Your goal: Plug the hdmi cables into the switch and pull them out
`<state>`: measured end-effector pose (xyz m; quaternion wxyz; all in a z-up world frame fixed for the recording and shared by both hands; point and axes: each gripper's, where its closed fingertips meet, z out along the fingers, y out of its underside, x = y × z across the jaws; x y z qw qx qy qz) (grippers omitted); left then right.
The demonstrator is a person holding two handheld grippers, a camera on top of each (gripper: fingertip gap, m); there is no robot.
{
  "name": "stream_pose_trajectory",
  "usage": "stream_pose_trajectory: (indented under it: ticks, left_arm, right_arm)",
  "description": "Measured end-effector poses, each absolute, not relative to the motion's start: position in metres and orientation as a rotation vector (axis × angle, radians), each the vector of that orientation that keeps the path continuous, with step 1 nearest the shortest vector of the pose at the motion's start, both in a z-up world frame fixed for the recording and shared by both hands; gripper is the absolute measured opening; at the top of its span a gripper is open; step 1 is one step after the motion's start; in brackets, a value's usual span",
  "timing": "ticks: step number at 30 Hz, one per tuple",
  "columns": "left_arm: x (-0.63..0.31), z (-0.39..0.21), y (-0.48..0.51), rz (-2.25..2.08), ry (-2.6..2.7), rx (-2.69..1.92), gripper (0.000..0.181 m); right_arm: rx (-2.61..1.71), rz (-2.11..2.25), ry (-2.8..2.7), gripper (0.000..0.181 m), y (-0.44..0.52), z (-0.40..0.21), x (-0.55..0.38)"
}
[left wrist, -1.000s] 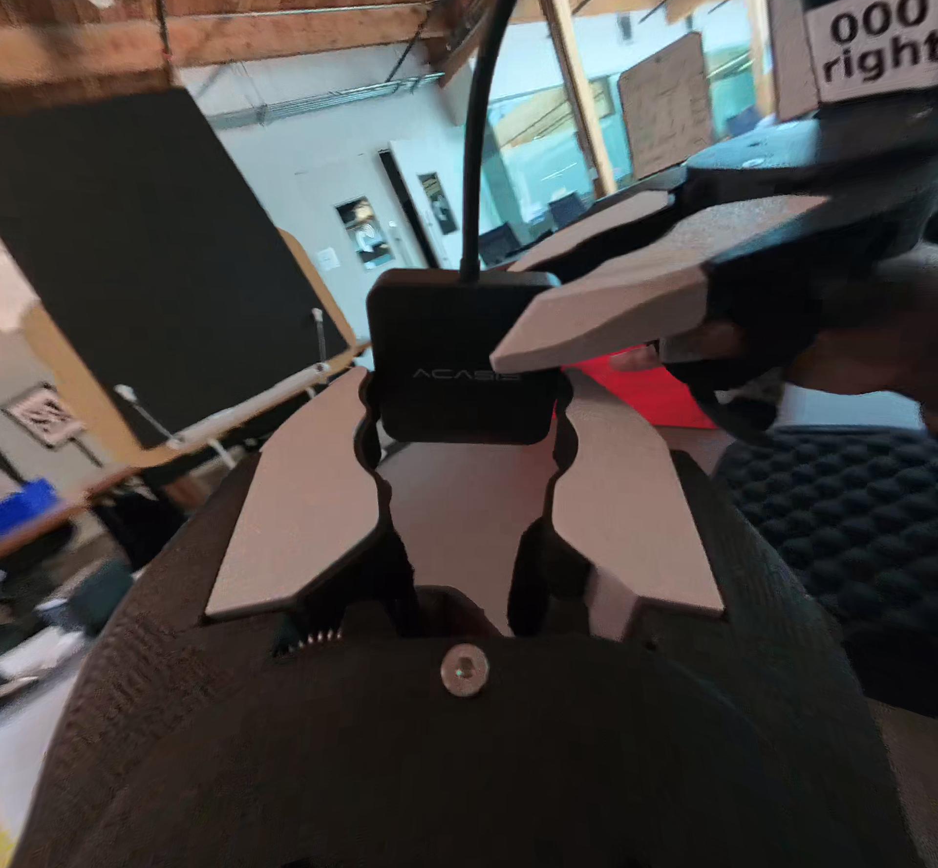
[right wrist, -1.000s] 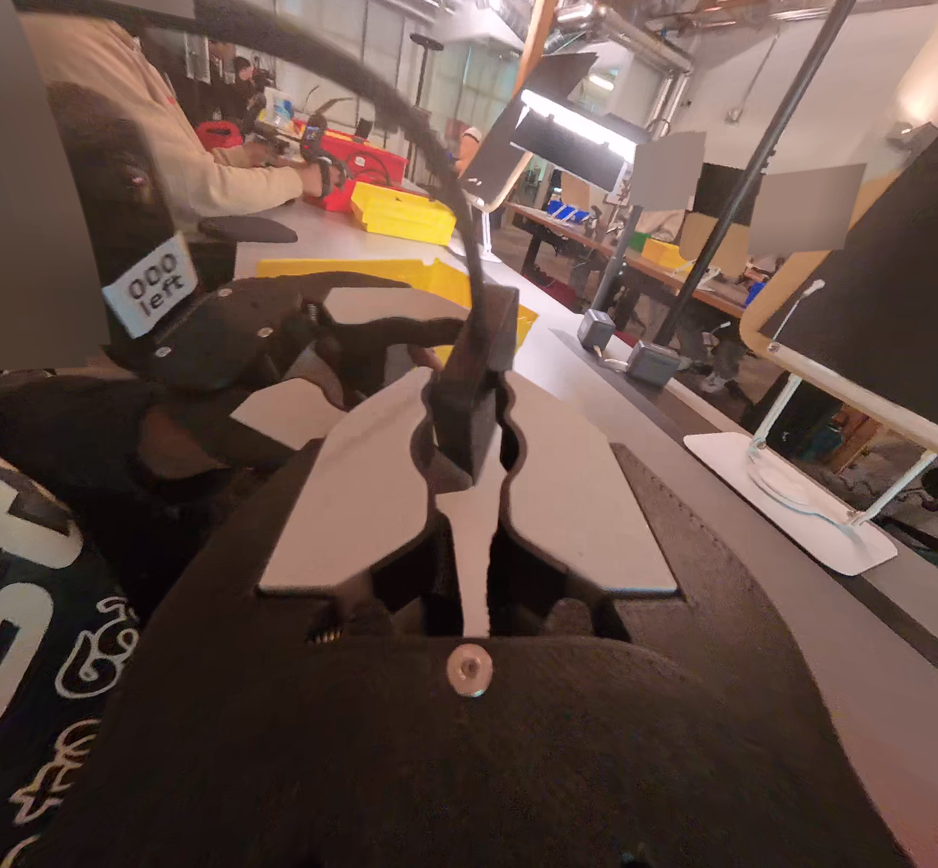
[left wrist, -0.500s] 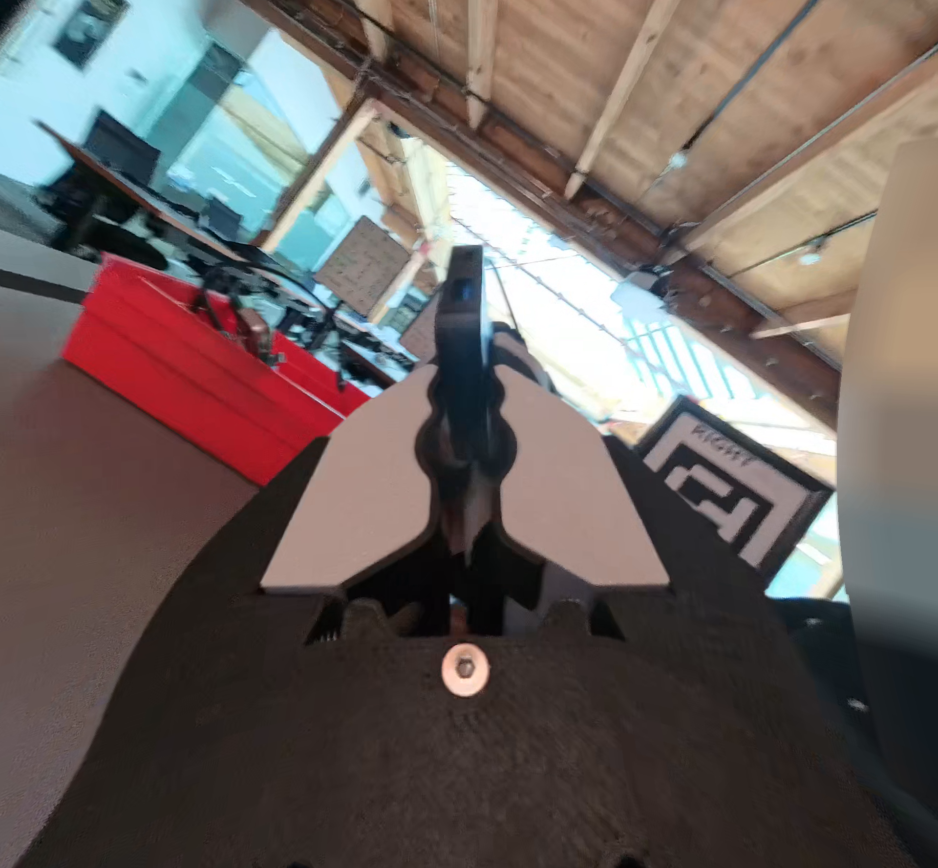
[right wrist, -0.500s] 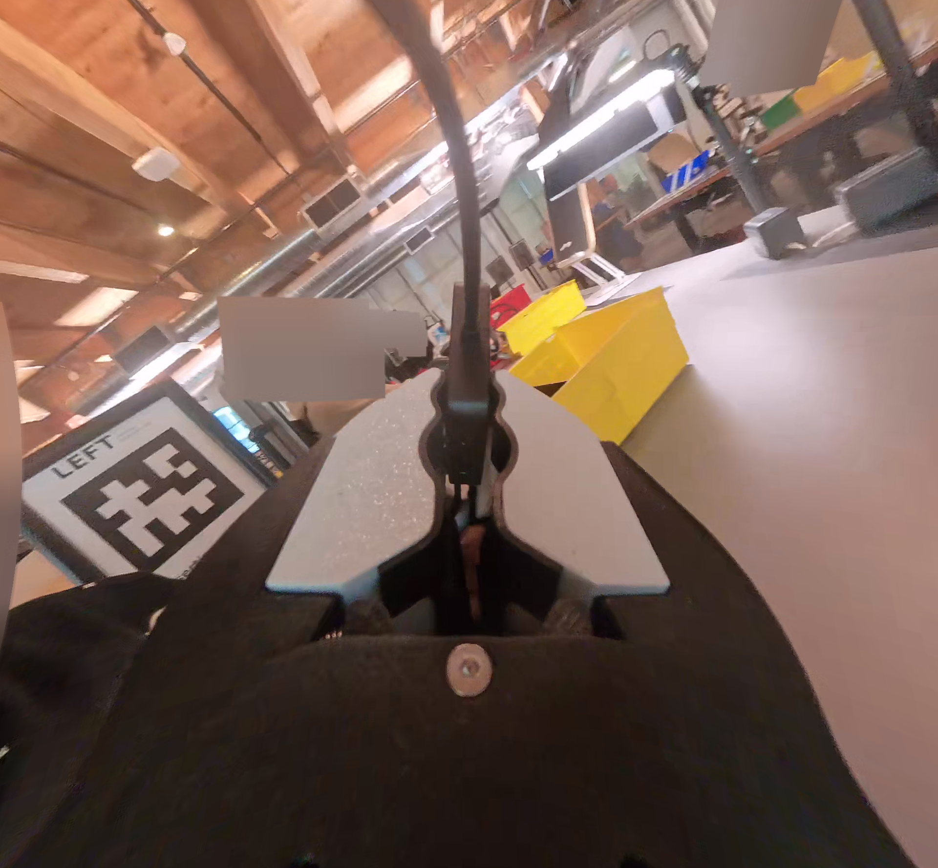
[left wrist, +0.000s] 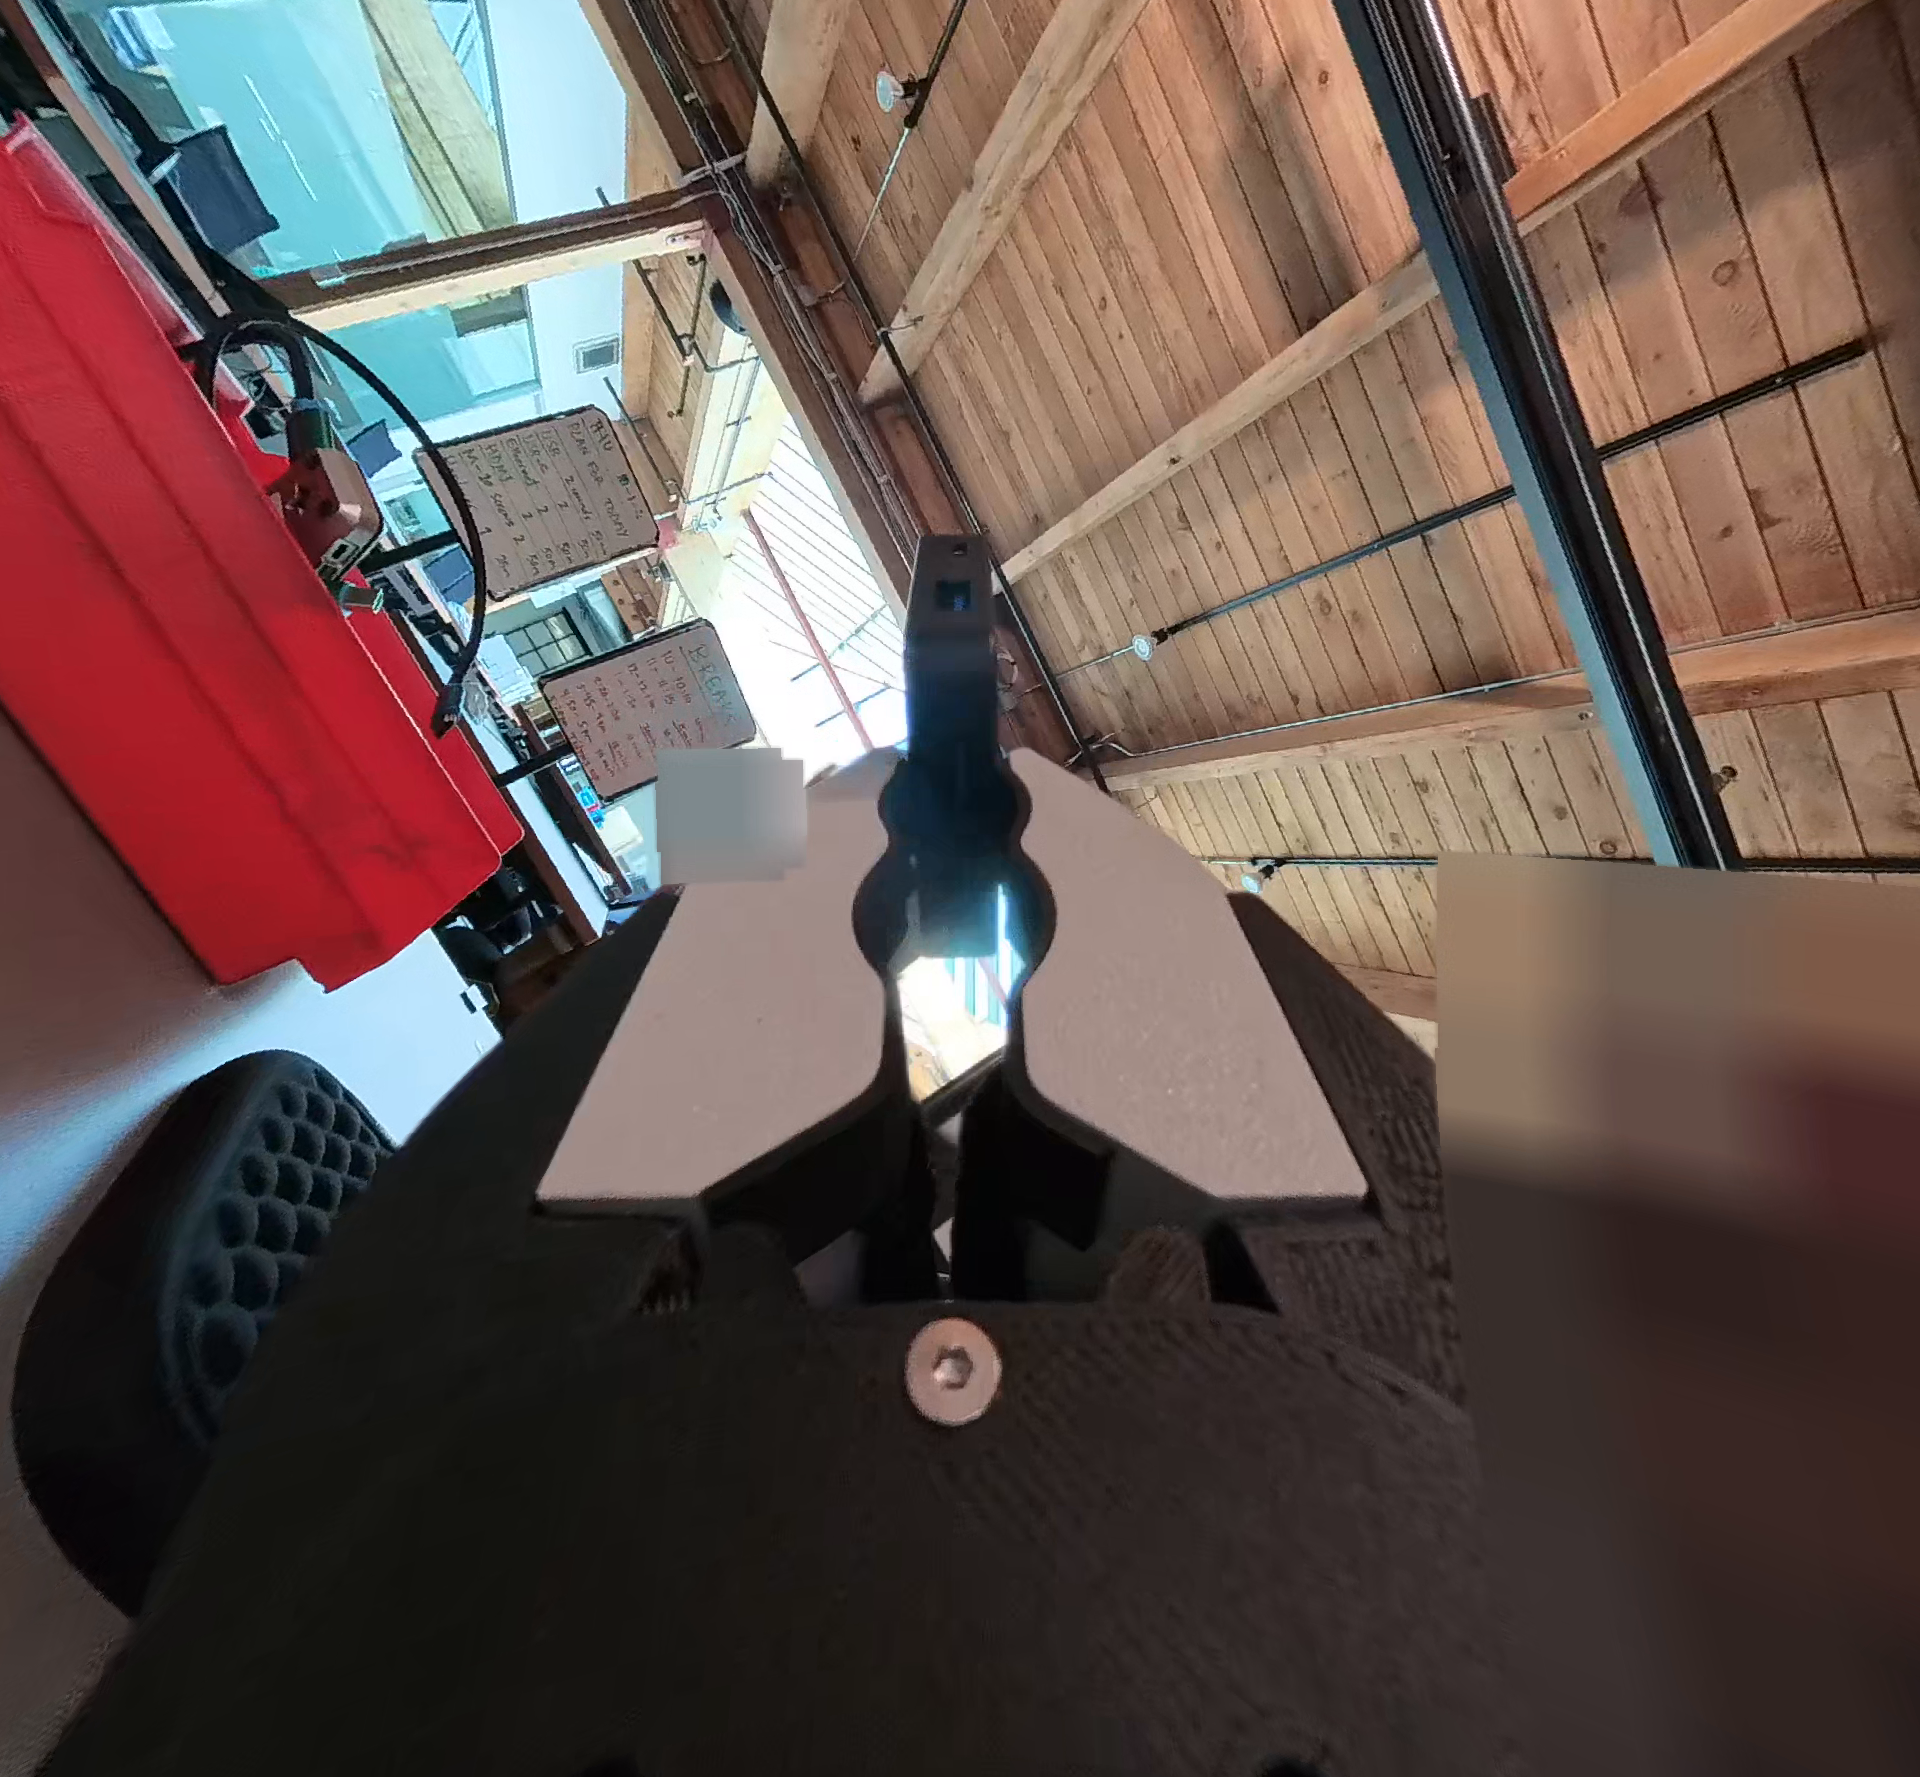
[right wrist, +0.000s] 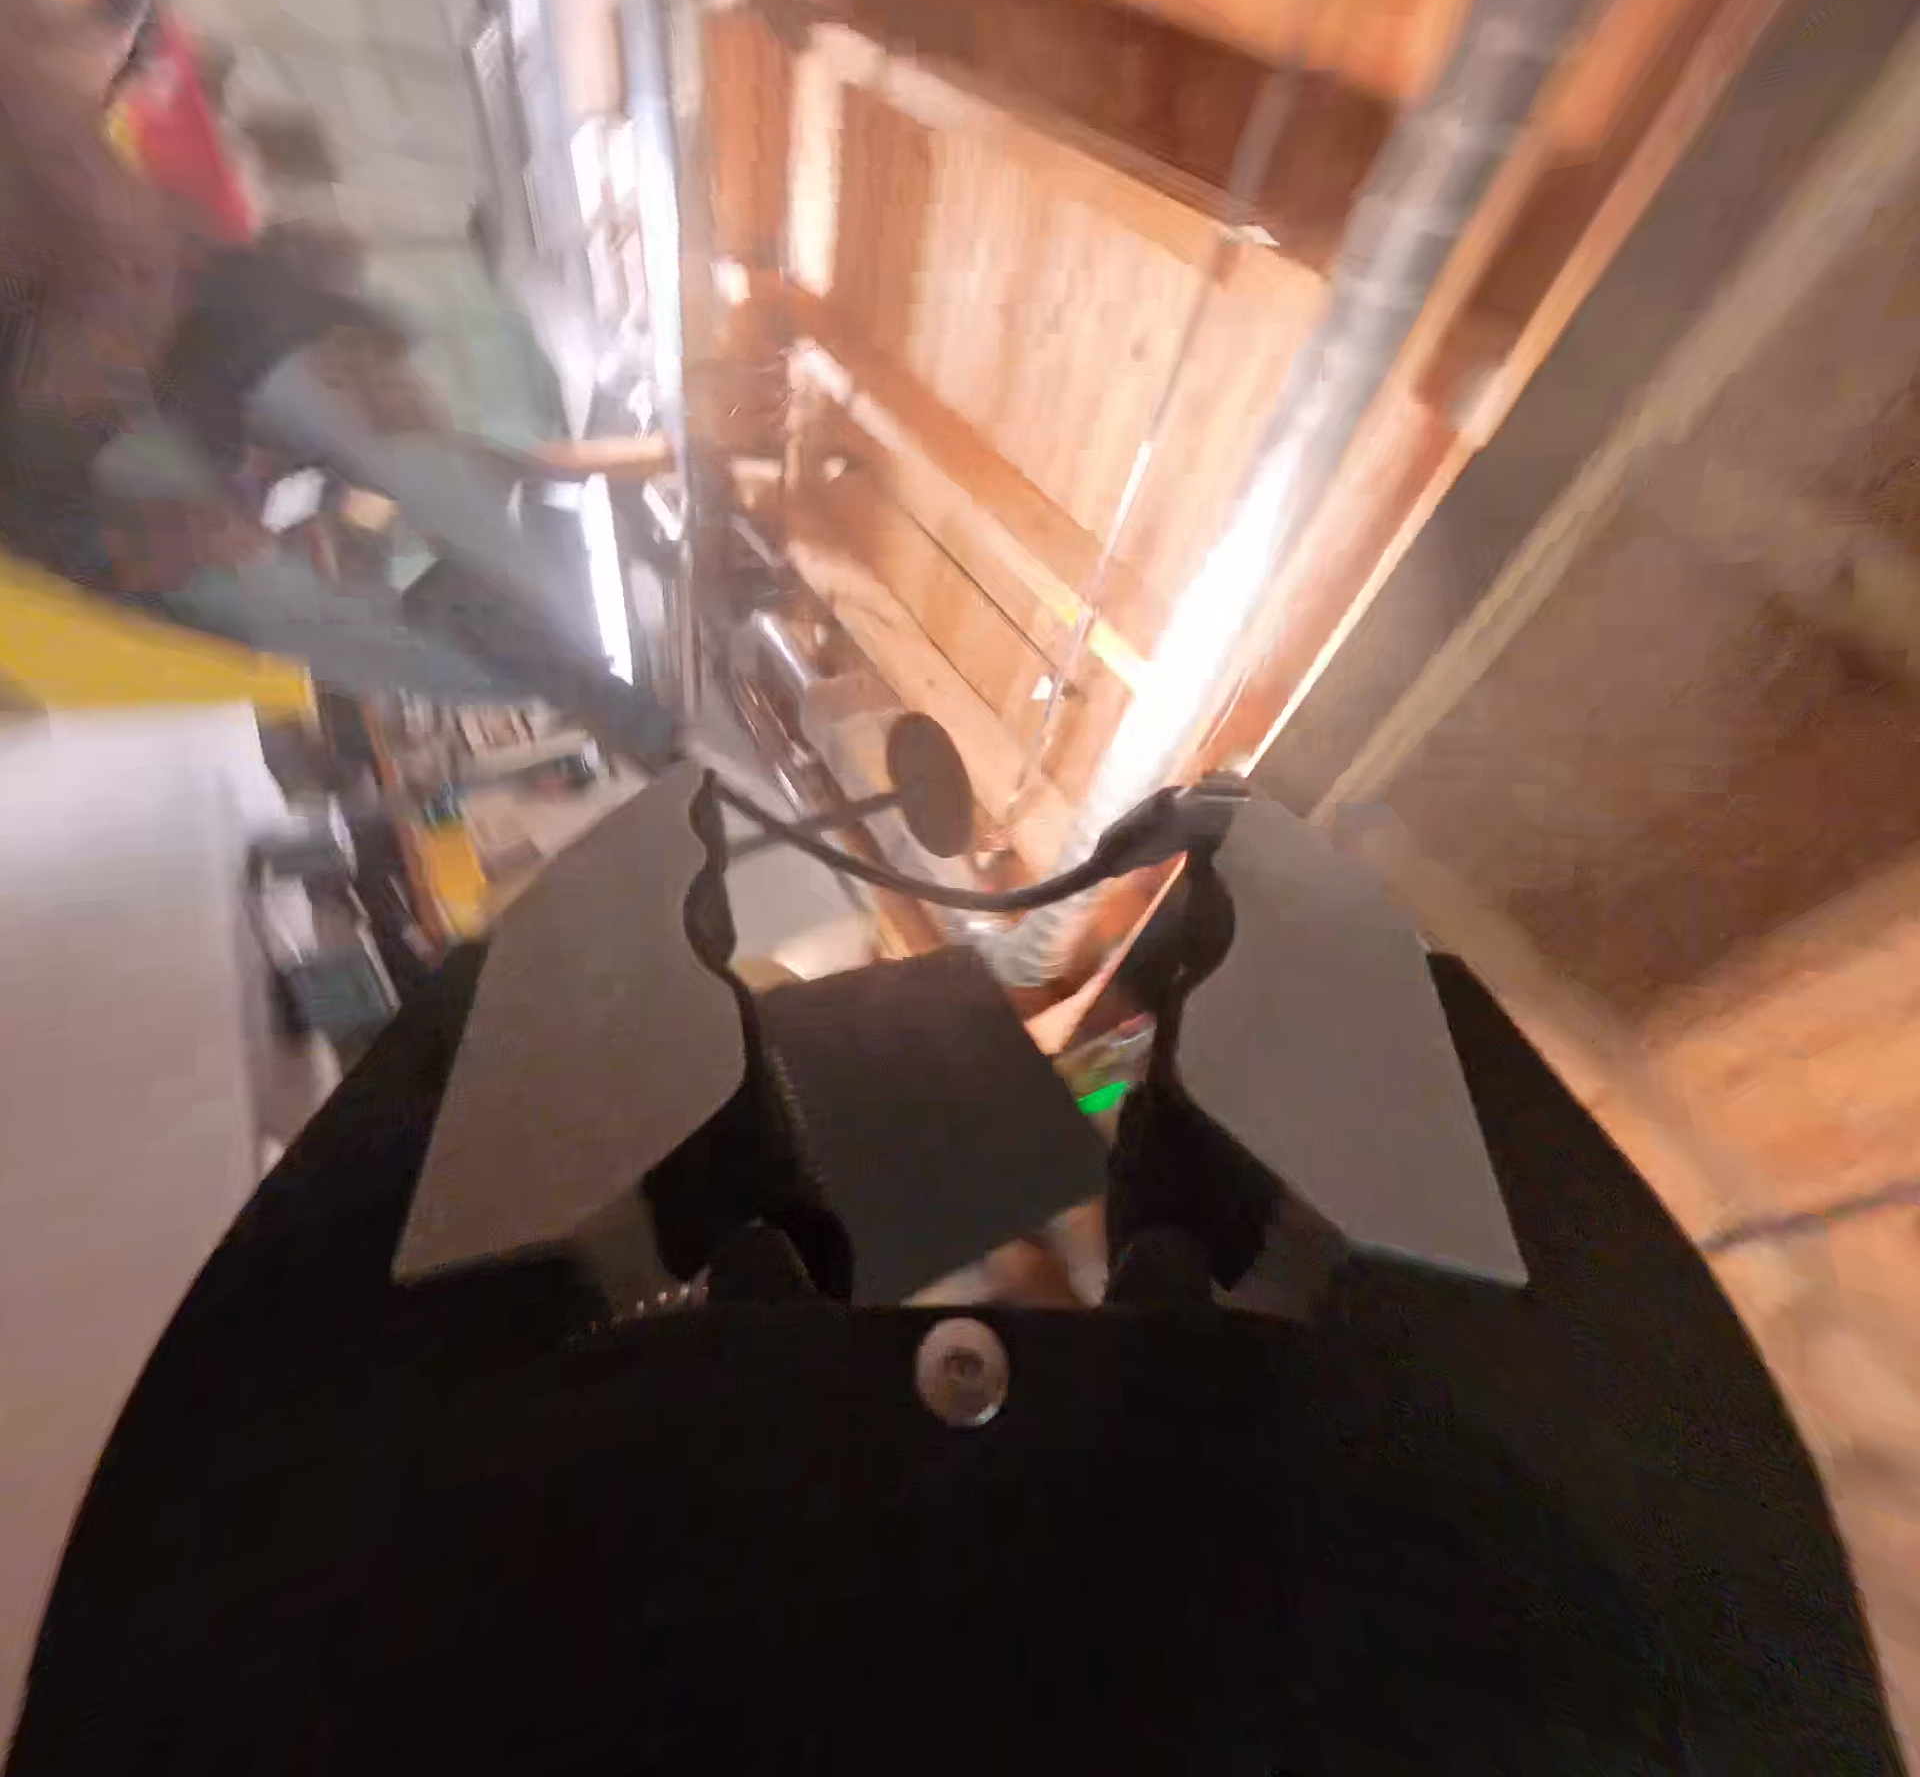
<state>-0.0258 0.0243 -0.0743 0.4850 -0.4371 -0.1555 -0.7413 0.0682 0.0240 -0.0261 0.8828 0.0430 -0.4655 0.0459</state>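
The black switch (left wrist: 948, 688) sits edge-on between the fingers of my left gripper (left wrist: 951, 792), jaws closed narrow and clamped on it, pointed up at a wooden plank ceiling (left wrist: 1351, 325). A red bin (left wrist: 187, 584) lies to the left on the grey table (left wrist: 62, 948). My right gripper (right wrist: 961, 854) has its jaws wide apart, gripping nothing; a thin black cable (right wrist: 966, 880) crosses between the fingertips, and a dark flat block (right wrist: 914, 1093) lies lower in the gap. That view is heavily blurred, so I cannot tell what the block is.
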Motion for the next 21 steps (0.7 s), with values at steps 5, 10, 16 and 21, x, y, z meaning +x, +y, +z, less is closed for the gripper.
stream_pose_trajectory:
  ticks: [5, 10, 16, 21]
  left_arm:
    - [-0.03, -0.08, 0.029, -1.777, -0.411, -1.076, 0.013]
    - [-0.07, -0.061, 0.02, -1.647, -0.398, -0.796, 0.013]
    - [-0.076, -0.029, -0.017, -1.602, -0.26, -0.529, 0.014]
    - [-0.042, -0.04, -0.019, -1.583, -0.175, -0.555, 0.013]
  right_arm:
    - [0.223, -0.125, -1.08, 0.082, 0.003, -0.048, 0.046]
    - [-0.033, 0.617, -0.826, 0.063, -0.027, -0.001, 0.072]
    - [-0.633, 1.792, -0.356, 0.069, 0.011, -0.022, 0.042]
    - [-0.798, 1.728, -0.655, 0.059, -0.023, -0.046, -0.007]
